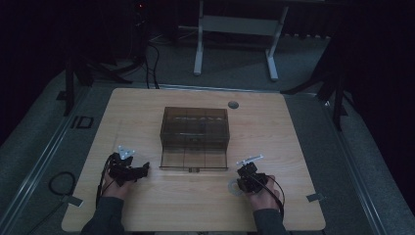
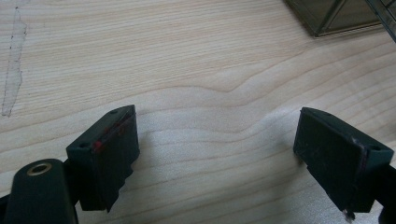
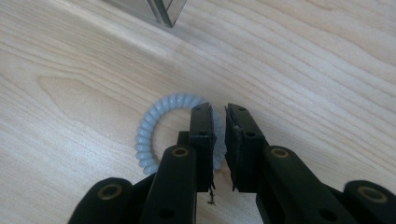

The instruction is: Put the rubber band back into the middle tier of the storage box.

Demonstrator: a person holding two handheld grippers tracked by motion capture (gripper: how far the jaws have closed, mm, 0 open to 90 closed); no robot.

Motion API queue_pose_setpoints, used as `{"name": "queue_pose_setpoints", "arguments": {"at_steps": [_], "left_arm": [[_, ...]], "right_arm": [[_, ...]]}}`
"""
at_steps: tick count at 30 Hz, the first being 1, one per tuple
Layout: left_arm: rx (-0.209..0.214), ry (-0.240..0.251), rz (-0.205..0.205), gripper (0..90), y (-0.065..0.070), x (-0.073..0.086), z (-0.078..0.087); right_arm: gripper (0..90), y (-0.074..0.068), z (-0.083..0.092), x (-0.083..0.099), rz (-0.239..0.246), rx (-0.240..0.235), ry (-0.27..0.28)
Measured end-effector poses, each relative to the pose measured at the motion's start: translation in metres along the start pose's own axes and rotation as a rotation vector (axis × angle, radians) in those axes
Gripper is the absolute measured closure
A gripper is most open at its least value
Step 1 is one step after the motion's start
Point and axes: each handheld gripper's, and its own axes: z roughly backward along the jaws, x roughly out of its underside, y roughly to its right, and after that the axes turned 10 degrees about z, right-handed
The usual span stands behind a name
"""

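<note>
A pale blue spiral hair tie (image 3: 148, 128) lies flat on the wooden table (image 1: 147, 107), near the front right. My right gripper (image 3: 219, 112) is shut on the ring's right side, and the coil runs between the two black jaws. From above, the hair tie (image 1: 233, 188) peeks out to the left of the right gripper (image 1: 243, 182). My left gripper (image 2: 217, 135) is open, its jaws wide apart over bare wood with nothing between them. It rests at the front left (image 1: 139, 171).
A dark see-through drawer box (image 1: 195, 128) stands mid-table with its bottom drawer (image 1: 194, 159) pulled out toward me, between the two grippers. Its corner shows in the left gripper view (image 2: 336, 14) and the right gripper view (image 3: 156, 7). A round grommet (image 1: 233, 105) sits behind it.
</note>
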Motion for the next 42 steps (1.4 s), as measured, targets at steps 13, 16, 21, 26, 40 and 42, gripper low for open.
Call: {"name": "queue_pose_setpoints", "arguments": {"at_steps": [13, 16, 21, 26, 40, 42], "left_arm": [[0.0, 0.0, 0.0, 14.0, 0.0, 0.0, 0.0], [0.0, 0.0, 0.0, 14.0, 0.0, 0.0, 0.0], [0.0, 0.0, 0.0, 14.0, 0.0, 0.0, 0.0], [0.0, 0.0, 0.0, 14.0, 0.0, 0.0, 0.0], [0.0, 0.0, 0.0, 14.0, 0.0, 0.0, 0.0], [0.0, 0.0, 0.0, 14.0, 0.0, 0.0, 0.0]], "right_arm": [[78.0, -0.001, -0.001, -0.004, 0.01, -0.026, -0.043], [77.8, 0.001, -0.001, -0.006, 0.014, -0.03, -0.067], [77.1, 0.002, -0.002, -0.009, 0.032, -0.04, -0.106], [76.9, 0.003, -0.003, -0.014, 0.048, -0.058, -0.138], [77.2, 0.004, -0.003, -0.02, 0.062, -0.093, -0.183], [77.2, 0.005, -0.003, -0.021, 0.065, -0.095, -0.191]]}}
